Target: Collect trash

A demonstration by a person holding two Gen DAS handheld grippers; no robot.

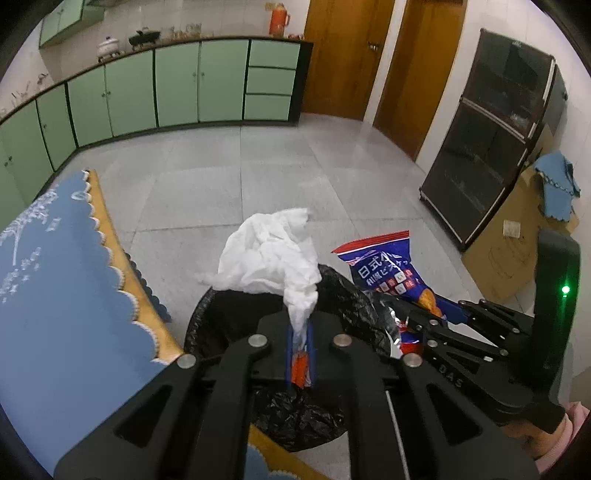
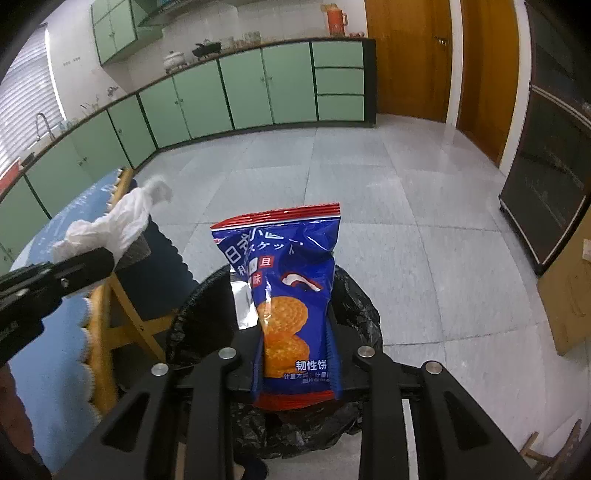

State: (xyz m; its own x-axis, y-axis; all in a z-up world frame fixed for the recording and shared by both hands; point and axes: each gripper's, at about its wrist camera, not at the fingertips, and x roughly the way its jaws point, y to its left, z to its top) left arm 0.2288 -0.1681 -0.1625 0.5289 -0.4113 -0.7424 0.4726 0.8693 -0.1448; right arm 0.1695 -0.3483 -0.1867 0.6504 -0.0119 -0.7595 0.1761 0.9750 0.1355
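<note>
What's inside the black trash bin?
Only the crinkly black bag lining the bin shows. The tissue, the biscuit packet and both grippers cover most of the opening, so its bottom is hidden.

— What does the room look like?
— Grey tiled floor (image 2: 369, 192), pale green cabinets (image 2: 240, 92) curving under a dark counter, more green cupboards (image 2: 112, 31) above.
— Doors?
— Two wooden doors (image 1: 343, 55), a dark glass-fronted cabinet (image 1: 487, 147) beside them.
— Daylight?
— A window with blinds (image 2: 31, 85) at the left.
</note>
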